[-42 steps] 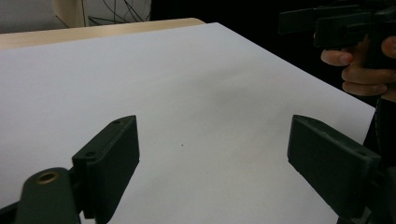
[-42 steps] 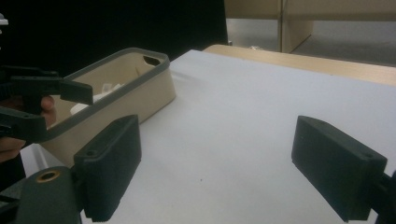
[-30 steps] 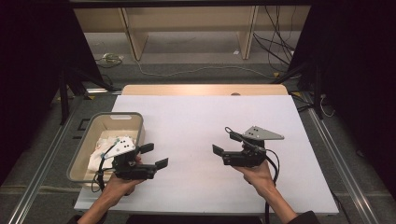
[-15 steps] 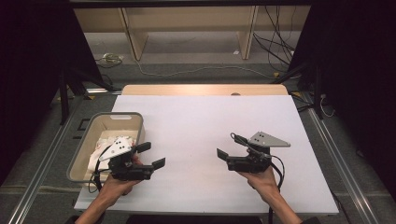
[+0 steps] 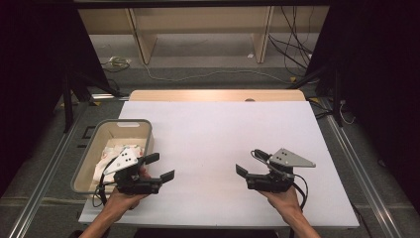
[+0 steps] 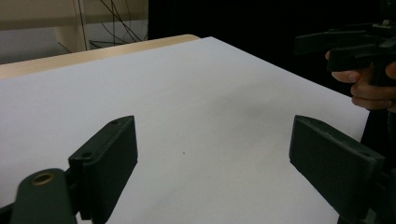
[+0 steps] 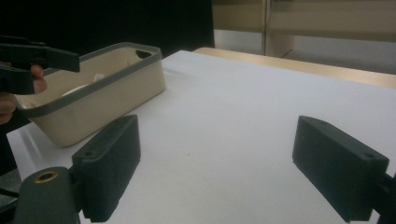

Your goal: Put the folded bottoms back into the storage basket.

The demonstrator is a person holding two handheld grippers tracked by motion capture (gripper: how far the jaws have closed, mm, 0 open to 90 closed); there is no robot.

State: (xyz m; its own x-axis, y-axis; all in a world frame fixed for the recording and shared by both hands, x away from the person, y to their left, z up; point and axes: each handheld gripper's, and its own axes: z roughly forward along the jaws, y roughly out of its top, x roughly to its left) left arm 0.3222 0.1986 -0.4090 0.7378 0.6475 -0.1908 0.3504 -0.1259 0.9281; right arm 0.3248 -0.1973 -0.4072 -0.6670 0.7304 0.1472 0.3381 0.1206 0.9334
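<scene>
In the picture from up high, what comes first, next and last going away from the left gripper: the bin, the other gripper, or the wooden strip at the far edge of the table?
From the left gripper:
1. The bin, right beside it at the table's left edge.
2. The right gripper, across the white sheet.
3. The wooden strip, along the far edge.

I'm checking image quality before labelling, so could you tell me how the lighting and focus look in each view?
High view: table evenly lit, surroundings dark. Left gripper view: near jaws soft, the other hand dim against black. Right gripper view: bin reasonably sharp, background shelving blurred.
</scene>
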